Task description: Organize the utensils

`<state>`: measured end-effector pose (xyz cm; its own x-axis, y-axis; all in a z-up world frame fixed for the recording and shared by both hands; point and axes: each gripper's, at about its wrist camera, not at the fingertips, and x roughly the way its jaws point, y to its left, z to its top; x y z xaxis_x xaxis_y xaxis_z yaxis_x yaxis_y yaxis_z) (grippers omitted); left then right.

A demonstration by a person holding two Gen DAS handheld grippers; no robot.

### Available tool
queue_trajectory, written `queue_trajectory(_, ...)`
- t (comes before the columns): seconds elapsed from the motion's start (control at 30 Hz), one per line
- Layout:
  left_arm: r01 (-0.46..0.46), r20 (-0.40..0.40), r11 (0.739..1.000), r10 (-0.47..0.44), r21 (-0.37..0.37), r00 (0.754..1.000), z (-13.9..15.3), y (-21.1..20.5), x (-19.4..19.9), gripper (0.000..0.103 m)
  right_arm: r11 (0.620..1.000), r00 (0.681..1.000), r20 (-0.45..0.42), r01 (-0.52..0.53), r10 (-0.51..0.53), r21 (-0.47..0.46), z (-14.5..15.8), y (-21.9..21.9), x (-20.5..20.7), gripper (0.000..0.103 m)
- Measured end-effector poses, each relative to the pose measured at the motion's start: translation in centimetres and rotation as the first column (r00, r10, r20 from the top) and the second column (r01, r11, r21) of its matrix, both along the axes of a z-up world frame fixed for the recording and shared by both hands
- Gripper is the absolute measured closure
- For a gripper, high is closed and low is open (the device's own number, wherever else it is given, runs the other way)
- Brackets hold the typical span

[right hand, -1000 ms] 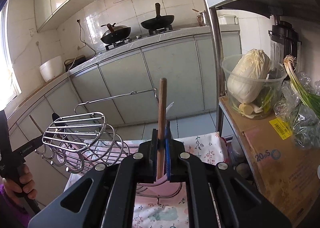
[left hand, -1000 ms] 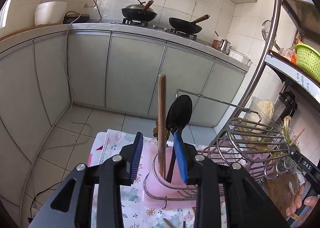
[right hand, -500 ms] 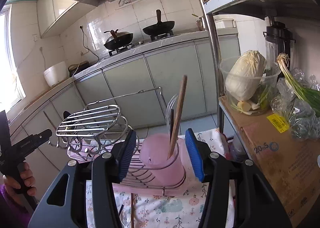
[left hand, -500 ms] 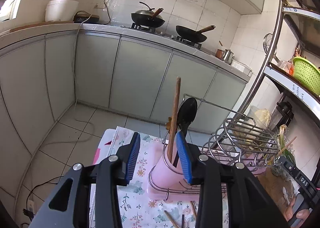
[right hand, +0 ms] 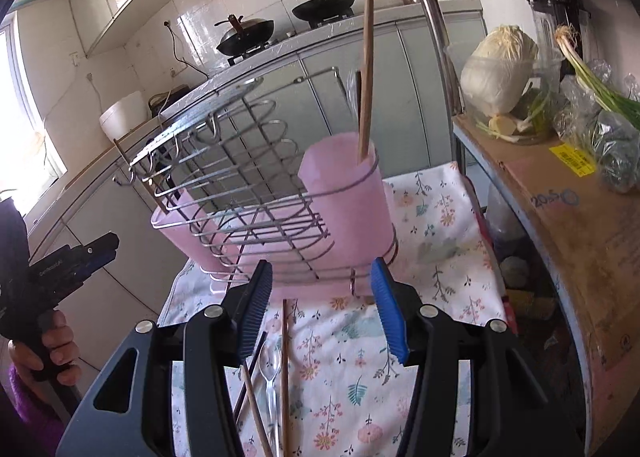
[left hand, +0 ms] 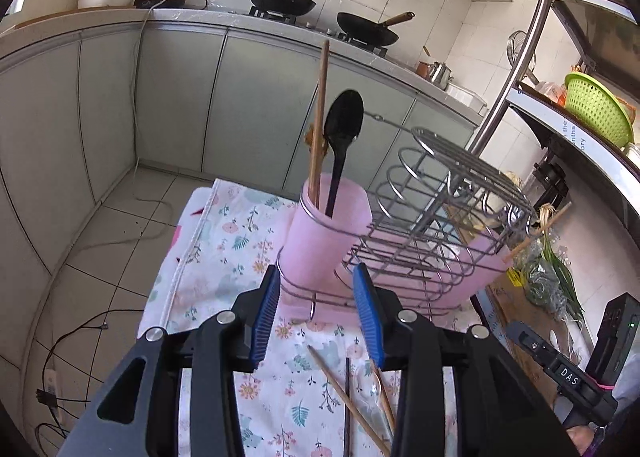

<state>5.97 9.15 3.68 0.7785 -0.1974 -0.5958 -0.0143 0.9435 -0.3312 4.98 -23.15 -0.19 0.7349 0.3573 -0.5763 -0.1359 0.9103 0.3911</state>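
Note:
A wire rack (left hand: pixel 432 217) (right hand: pixel 228 177) on a flowered cloth carries a pink cup at each end. The left cup (left hand: pixel 324 241) holds a wooden stick (left hand: pixel 320 117) and a black spoon (left hand: pixel 344 125). My left gripper (left hand: pixel 316 313) is open just short of it, with nothing between its pads. The right cup (right hand: pixel 348 209) holds another wooden stick (right hand: pixel 366 77). In front of that cup my right gripper (right hand: pixel 322 311) is open and empty. Chopsticks (right hand: pixel 285 377) (left hand: pixel 348 401) and a clear plastic spoon (right hand: pixel 270 369) lie on the cloth below both grippers.
A metal shelf post (left hand: pixel 508 69) and a cardboard box (right hand: pixel 568 225) with cabbage and greens flank the right side. Kitchen cabinets and a stove with two woks stand behind. The cloth's left edge (left hand: pixel 180 257) drops to a tiled floor. A hand (right hand: pixel 52 345) holds the left gripper.
The right gripper opened and let go of its wooden stick, which now stands in the right cup. Both grippers backed away from the cups and sank toward the cloth.

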Motion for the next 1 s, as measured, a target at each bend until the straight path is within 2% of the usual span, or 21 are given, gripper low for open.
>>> queue_trajectory(0.37,0.023,-0.166,0.996,-0.037,-0.085,0.985,-6.1,-1.7,-1.4,0.066,0.997,0.992,-0.101,-0.072,0.072,0.007,-3.5,1.4,-1.6,0.051)
queue_trajectory(0.6,0.019,-0.233,0.990,-0.052,-0.143,0.971,-7.8,-1.8,-1.8,0.066,0.997,0.989,-0.129,-0.071,0.072,0.011,-4.7,1.5,-2.1,0.051)
queue_trajectory(0.8,0.044,-0.294,0.981,-0.100,-0.190,0.951,-9.1,-2.7,-1.0,0.069,0.998,0.988,-0.142,-0.052,0.057,0.041,-5.1,0.6,-2.1,0.051)
queue_trajectory(1.0,0.025,-0.389,0.978,-0.106,-0.206,0.915,-11.1,-4.1,1.8,0.072,0.996,0.985,-0.155,-0.061,0.069,0.060,-5.6,0.6,-2.1,0.051)
